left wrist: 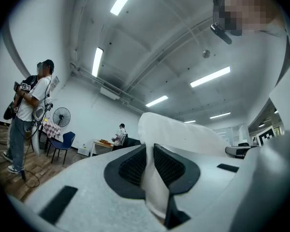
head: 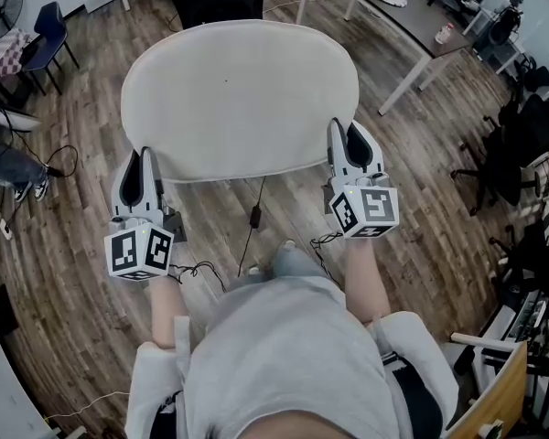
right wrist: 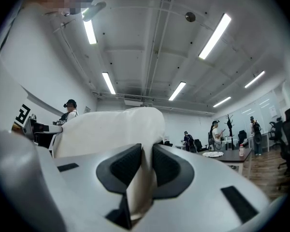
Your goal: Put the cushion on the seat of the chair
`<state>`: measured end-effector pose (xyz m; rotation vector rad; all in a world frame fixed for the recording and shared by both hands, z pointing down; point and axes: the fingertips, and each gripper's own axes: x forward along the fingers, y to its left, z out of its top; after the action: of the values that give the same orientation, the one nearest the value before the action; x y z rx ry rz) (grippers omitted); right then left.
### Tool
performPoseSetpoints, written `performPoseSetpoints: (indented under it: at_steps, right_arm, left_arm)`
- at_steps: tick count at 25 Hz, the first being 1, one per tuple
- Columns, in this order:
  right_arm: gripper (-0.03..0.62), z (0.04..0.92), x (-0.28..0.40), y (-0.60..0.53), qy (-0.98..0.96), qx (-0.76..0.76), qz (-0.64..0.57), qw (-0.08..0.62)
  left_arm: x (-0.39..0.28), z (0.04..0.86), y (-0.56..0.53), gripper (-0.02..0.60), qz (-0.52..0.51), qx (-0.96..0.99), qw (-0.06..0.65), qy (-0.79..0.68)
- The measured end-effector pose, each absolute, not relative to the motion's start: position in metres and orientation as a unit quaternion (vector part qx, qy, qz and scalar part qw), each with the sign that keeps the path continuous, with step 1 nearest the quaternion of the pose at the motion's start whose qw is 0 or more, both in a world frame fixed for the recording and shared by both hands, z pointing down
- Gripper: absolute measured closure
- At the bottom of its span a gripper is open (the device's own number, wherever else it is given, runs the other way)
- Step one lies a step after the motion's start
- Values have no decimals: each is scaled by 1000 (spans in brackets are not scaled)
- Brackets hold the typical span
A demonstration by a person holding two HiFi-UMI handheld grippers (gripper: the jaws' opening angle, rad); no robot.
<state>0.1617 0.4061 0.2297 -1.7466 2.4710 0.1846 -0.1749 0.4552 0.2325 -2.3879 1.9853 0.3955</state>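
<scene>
Wood-plank floor [head: 73,135] is seen beneath the white cushion [head: 238,99], which is held in the air ahead of both claws. Its near left edge is clenched in the left claw [head: 145,158] and its near right edge in the right claw [head: 348,133].

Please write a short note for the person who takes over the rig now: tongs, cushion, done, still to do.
Left tongs: shut on the cushion, near edge, left side.
Right tongs: shut on the same edge, right side.
Cushion: held in the air, about flat, above the wooden floor.
Done: cushion picked up.
To do: set it on the chair seat, which I cannot make out here.
</scene>
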Motion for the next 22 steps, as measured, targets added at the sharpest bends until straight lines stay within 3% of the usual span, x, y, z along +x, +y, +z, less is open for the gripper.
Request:
performPoseSetpoints:
  at_steps: [22]
  right_arm:
    - [533, 251, 192, 283, 822, -565, 28, 62]
  left_arm:
    - [-145, 245, 349, 526, 111, -751, -2, 651]
